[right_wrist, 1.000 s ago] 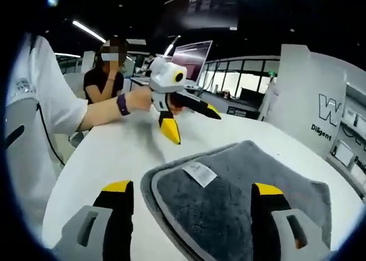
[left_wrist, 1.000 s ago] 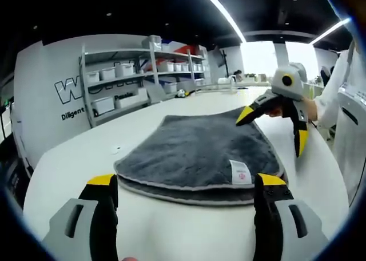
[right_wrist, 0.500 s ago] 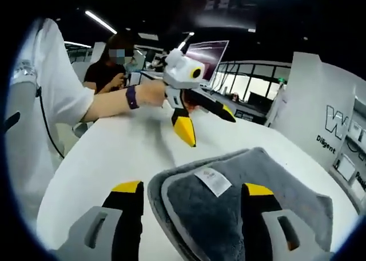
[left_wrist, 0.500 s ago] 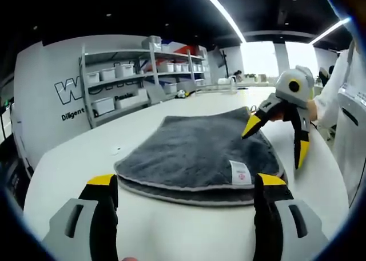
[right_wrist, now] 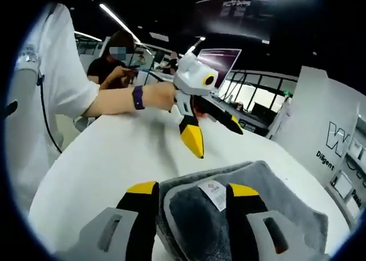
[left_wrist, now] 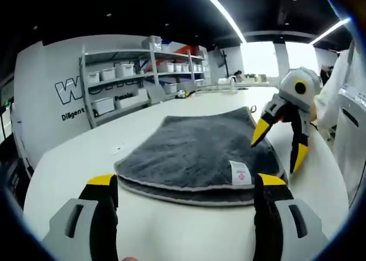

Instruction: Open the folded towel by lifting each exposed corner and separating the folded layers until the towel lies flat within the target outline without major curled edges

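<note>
Towel [left_wrist: 197, 152] lies folded on the bench [left_wrist: 74, 158]; right gripper [right_wrist: 191, 193] straddles its labelled corner, jaws parted for pinching — left gripper [left_wrist: 186, 184] waits, jaws wide.

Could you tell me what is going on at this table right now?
A person holds a two-jaw gripper in each hand over a folded grey towel on a white table. The right gripper has its jaws on either side of the corner bearing the white label, not yet clamped. The left gripper hovers open, short of the towel's edge. The towel is still folded, its layers stacked.
</note>
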Action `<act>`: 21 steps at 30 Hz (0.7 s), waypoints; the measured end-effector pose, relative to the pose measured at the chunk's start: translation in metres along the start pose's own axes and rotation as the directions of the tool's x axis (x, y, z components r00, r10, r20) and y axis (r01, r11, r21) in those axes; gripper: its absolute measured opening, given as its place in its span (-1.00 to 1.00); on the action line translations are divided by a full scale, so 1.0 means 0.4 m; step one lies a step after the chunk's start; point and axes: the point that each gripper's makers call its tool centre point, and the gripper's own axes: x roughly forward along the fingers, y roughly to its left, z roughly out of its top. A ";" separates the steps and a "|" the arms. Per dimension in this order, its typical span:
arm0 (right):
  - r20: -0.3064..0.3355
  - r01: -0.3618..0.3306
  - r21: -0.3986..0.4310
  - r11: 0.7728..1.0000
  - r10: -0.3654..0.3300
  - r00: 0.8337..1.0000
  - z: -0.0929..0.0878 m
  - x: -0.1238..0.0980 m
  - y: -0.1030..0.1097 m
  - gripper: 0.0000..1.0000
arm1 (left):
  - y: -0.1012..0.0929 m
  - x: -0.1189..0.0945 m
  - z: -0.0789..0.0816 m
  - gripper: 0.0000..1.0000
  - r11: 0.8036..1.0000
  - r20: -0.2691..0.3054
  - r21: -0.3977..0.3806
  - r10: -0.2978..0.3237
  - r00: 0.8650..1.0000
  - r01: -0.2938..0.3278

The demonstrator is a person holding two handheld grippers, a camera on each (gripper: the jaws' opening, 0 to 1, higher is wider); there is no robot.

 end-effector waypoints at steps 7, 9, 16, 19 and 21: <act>-0.038 0.001 -0.040 0.999 -0.002 0.999 -0.020 0.010 0.010 -0.30 | -0.002 0.001 -0.001 0.95 1.000 -0.002 0.001 0.000 1.000 0.000; -0.045 -0.002 -0.044 0.999 0.000 0.999 -0.025 0.011 0.013 -0.31 | -0.003 0.002 -0.002 0.95 1.000 -0.003 0.000 -0.001 1.000 0.001; -0.060 -0.012 -0.067 0.998 0.008 0.998 -0.030 0.016 0.028 -0.39 | -0.002 0.001 0.000 0.95 1.000 -0.001 0.002 -0.001 1.000 0.001; -0.064 -0.014 -0.083 0.996 0.009 0.998 -0.031 0.016 0.033 -0.42 | -0.003 0.001 -0.001 0.95 1.000 -0.002 0.002 -0.001 1.000 0.001; -0.067 -0.018 -0.086 0.996 0.013 0.998 -0.033 0.017 0.035 -0.45 | -0.004 0.001 0.000 0.95 1.000 -0.001 0.002 -0.002 1.000 0.002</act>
